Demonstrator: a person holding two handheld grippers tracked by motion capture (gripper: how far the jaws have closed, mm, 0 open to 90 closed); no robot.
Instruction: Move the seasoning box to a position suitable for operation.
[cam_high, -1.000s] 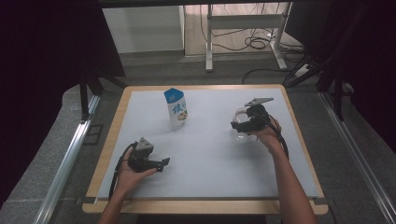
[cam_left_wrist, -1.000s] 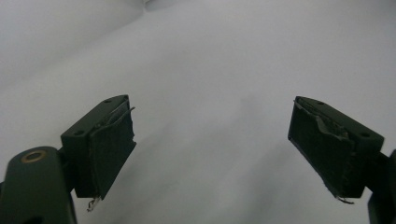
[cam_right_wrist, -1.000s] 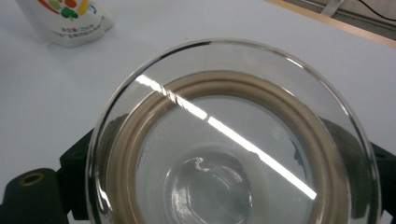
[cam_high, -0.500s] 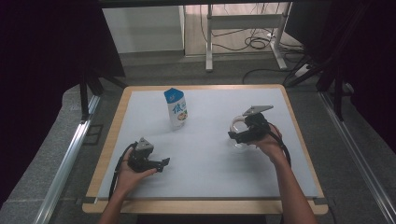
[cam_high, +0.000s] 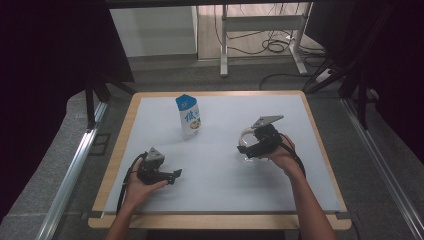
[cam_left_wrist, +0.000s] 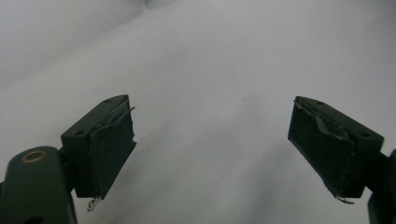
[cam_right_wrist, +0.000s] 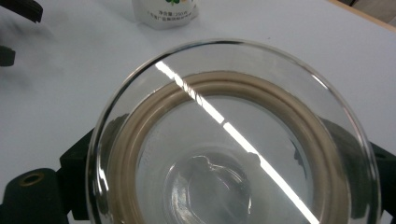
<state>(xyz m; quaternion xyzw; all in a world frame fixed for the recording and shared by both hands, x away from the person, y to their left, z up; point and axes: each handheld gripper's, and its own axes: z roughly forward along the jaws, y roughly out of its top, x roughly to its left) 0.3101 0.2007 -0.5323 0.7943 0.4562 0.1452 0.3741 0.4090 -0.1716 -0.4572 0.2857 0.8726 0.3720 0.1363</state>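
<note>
A white-topped table (cam_high: 220, 190) carried the scene, with a milk carton (cam_high: 188, 116) standing upright toward its far edge, left of centre, its gabled top pointing straight up and its long axis vertical. The right gripper (cam_high: 252, 149) was over the right half of the tabletop, nearer the right edge than the carton and well apart from it, jaws clamped on the sides of a clear glass jar (cam_right_wrist: 233, 140). From the right gripper view the jar's round mouth, ringed by a tan seal, faced the camera, so its axis ran along the jaws toward the carton beyond. The left gripper (cam_high: 172, 175) rested low near the front left corner, jaws spread wide over bare tabletop, holding nothing. The carton lay beyond and slightly right of it. The left gripper looked the nearer of the two to the carton.
</note>
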